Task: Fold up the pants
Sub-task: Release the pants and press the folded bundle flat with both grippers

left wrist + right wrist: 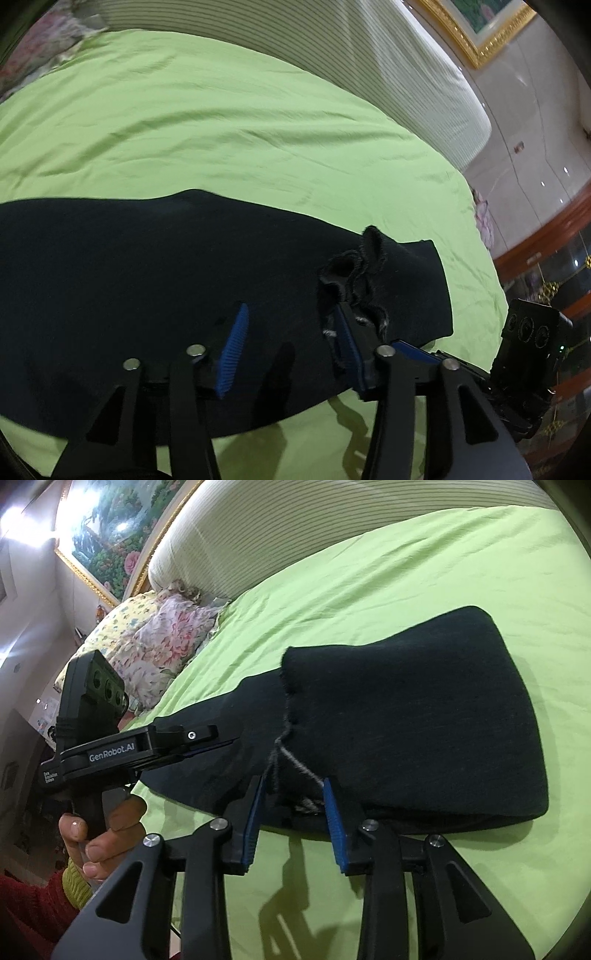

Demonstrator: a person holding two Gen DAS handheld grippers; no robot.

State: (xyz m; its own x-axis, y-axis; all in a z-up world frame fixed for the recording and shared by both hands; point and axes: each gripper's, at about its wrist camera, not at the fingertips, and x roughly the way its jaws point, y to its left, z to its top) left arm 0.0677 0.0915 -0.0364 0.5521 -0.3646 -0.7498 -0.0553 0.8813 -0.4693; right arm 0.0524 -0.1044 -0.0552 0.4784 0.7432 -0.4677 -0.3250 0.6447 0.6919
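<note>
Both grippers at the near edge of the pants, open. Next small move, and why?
Probably close the right gripper on the near edge of the black pants. Its blue pads stand apart around the frayed hem with the grey thread, so the cloth already sits between them. The left gripper is also open over the fabric on the green sheet.

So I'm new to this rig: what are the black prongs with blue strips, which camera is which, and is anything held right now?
Those prongs are handheld two-finger grippers with blue pads; a camera on each looks along its fingers. The left wrist view shows the left gripper open over the black pants on the green bedsheet. The right wrist view shows the right gripper open around the frayed pant edge, not clamped. The other handset and the person's hand appear beside it. Floral pillows lie beyond.
</note>
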